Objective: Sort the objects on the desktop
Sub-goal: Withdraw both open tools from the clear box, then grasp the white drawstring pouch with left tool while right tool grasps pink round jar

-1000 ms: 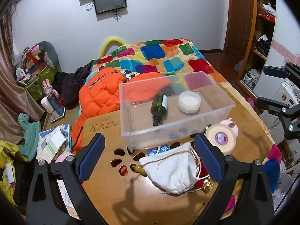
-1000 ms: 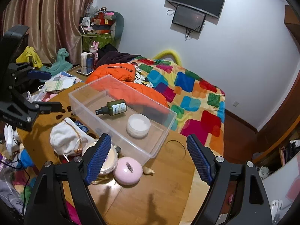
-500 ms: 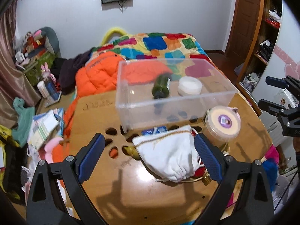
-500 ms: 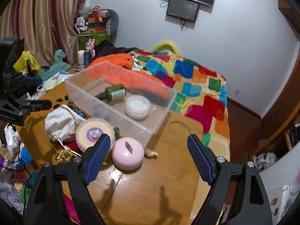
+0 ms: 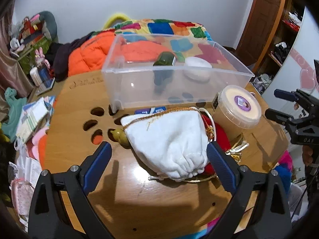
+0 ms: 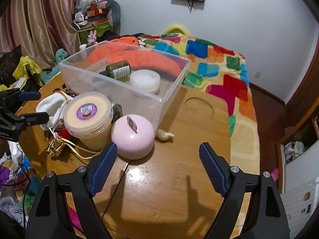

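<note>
A clear plastic bin (image 5: 229, 75) (image 6: 171, 95) stands on the wooden table (image 5: 159, 199) (image 6: 179, 189). It holds a green bottle (image 5: 164, 59) (image 6: 118, 71) and a white jar (image 5: 197, 68) (image 6: 145, 79). In front of it lie a white drawstring pouch (image 5: 169, 141) (image 6: 50, 105), a tan tub with a cream lid (image 5: 238, 109) (image 6: 88, 119) and a pink round case (image 6: 132, 137). My left gripper (image 5: 157, 159) is open, its jaws on either side of the pouch's near end. My right gripper (image 6: 157, 163) is open and empty, just in front of the pink case.
Gold bells on a cord (image 6: 54, 149), a red cloth item (image 5: 219, 137), a yellow-green gourd (image 5: 119, 137) and a small beige figure (image 6: 164, 135) lie on the table. A blue pack (image 5: 149, 110) sits by the bin. A bed with an orange jacket (image 5: 95, 53) stands behind.
Both grippers have moved forward and down toward the table. The pouch now sits between my left jaws, and the pink case is close to my right jaws. Nothing was grasped.
</note>
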